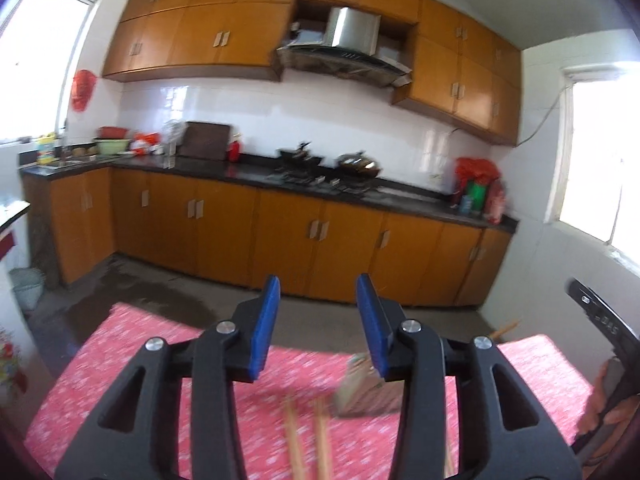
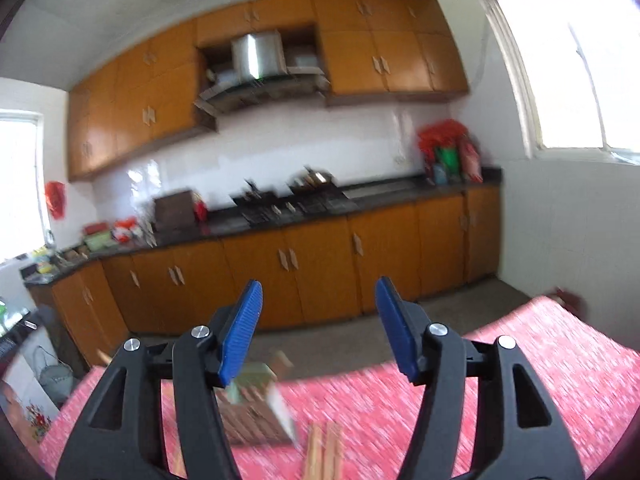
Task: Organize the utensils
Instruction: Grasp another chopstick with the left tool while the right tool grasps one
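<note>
Both carried high, aimed across the kitchen: left hand-held gripper (image 1: 316, 324) and right hand-held gripper (image 2: 318, 330) spread wide, nothing held. Chopsticks (image 1: 308, 440) and holder (image 1: 360, 392) lie on the red tabletop (image 1: 120, 360) below, likely pre-approach.

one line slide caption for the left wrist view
Open left gripper raised above wooden chopsticks on a pink floral tablecloth, facing orange kitchen cabinets.

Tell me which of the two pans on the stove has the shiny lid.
The right-hand pan, nearer the red bags. It carries a reflective lid; the left one is plain black.
</note>
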Action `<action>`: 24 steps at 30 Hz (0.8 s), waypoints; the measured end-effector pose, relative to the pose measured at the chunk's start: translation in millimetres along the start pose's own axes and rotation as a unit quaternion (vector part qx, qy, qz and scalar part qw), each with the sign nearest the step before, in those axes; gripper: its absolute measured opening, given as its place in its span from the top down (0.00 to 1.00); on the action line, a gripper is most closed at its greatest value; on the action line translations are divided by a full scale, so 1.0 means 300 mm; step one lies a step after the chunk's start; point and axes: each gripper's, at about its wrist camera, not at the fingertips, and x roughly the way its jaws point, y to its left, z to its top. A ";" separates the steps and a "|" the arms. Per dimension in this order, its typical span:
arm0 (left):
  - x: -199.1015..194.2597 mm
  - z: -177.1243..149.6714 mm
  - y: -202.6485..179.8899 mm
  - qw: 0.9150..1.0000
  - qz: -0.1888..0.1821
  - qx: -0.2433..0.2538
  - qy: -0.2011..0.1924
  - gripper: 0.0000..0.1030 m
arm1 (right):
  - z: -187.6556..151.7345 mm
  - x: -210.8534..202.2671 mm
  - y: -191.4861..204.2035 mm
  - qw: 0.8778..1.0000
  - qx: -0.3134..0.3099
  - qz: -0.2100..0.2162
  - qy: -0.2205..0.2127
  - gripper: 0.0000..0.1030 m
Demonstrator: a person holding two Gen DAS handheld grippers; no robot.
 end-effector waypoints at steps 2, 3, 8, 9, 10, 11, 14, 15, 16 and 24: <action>0.000 -0.076 0.060 0.999 0.033 0.008 0.027 0.60 | -0.111 0.038 -0.044 0.998 -0.004 -0.015 0.064 0.44; 0.004 -0.108 0.081 0.998 0.041 0.010 0.038 0.60 | -0.178 0.065 -0.056 0.995 -0.012 -0.015 0.102 0.48; 0.085 -0.360 0.176 0.987 0.054 -0.004 0.150 0.65 | -0.490 0.159 -0.041 0.967 -0.025 0.023 0.251 0.87; 0.094 -0.401 0.181 0.985 0.051 -0.007 0.166 0.68 | -0.540 0.167 -0.025 0.962 -0.026 0.032 0.270 0.88; 0.105 -0.447 0.183 0.982 0.046 -0.013 0.185 0.69 | -0.569 0.172 -0.011 0.959 -0.030 0.036 0.279 0.88; 0.108 -0.476 0.181 0.980 0.042 -0.016 0.195 0.69 | -0.603 0.178 0.006 0.956 -0.038 0.036 0.289 0.88; 0.124 -0.547 0.157 0.974 0.029 -0.012 0.223 0.71 | -0.667 0.203 0.028 0.946 -0.043 0.035 0.319 0.88; 0.130 -0.557 0.147 0.973 0.025 -0.009 0.228 0.71 | -0.682 0.215 0.029 0.943 -0.045 0.029 0.328 0.88; 0.126 -0.582 0.139 0.972 0.018 -0.006 0.235 0.71 | -0.697 0.216 0.028 0.941 -0.048 0.023 0.333 0.88; 0.169 -0.668 0.073 0.959 -0.031 -0.008 0.280 0.84 | -0.679 0.215 -0.095 0.947 -0.020 -0.045 0.317 0.92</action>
